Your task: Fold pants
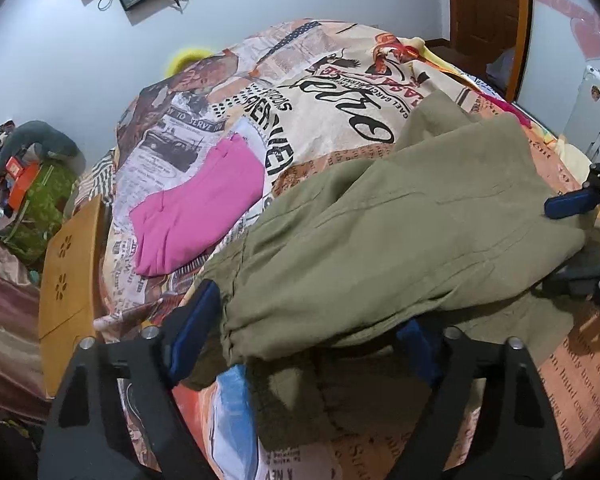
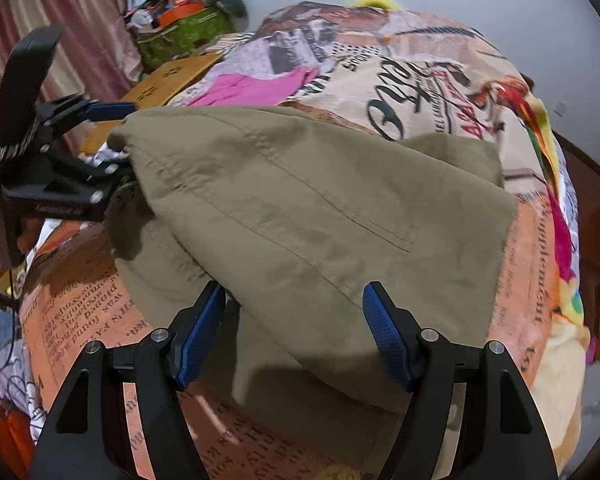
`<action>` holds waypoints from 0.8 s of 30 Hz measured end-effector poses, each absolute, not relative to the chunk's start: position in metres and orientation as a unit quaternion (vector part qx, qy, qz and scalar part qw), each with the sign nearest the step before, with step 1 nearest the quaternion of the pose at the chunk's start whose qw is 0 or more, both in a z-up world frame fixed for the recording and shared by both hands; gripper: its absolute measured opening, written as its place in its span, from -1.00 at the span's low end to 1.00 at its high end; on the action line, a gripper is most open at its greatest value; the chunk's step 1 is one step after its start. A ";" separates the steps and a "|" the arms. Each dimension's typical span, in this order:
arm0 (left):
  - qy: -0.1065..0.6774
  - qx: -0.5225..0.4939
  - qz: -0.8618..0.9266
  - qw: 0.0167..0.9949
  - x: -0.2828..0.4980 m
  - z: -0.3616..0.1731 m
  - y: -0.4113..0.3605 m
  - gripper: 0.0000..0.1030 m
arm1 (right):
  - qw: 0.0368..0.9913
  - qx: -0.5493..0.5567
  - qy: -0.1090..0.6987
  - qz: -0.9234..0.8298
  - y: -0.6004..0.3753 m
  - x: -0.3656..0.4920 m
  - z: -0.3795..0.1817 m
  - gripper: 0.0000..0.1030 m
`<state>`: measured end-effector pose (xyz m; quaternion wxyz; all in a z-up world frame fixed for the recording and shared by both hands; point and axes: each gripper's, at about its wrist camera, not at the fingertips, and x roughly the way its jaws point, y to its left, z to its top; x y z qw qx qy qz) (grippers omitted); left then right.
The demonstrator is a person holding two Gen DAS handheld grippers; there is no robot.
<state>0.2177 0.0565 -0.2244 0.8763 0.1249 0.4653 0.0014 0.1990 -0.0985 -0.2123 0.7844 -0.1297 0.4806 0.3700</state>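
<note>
Olive pants (image 2: 308, 208) lie half-folded on the bed (image 2: 440, 80); left claw (image 1: 308, 332) and right claw (image 2: 294, 332) both spread, fabric loosely between. Lay the upper layer flat, matching edges before letting go

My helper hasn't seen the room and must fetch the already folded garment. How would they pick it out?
Start at the bed with the newspaper-print bedspread. On it, toward the wooden board at its edge, lies the pink garment. Unlike the olive pants beside it, it is bright pink and a flat, compact rectangle.
</note>
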 end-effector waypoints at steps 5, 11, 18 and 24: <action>0.453 0.126 0.005 0.883 0.220 -0.217 0.053 0.18 | 0.800 -0.127 0.469 0.353 -0.100 0.204 -0.216 0.30; 0.448 0.105 0.002 0.888 0.220 -0.207 0.056 -0.45 | 0.812 -0.134 0.459 0.334 -0.110 0.210 -0.215 -0.64; 0.424 0.108 -0.017 0.899 0.207 -0.186 0.042 -0.68 | 0.856 -0.170 0.384 0.300 -0.126 0.199 -0.180 -0.86; 0.409 0.120 -0.036 0.904 0.191 -0.174 0.025 -0.69 | 0.882 -0.196 0.335 0.269 -0.147 0.189 -0.149 -0.86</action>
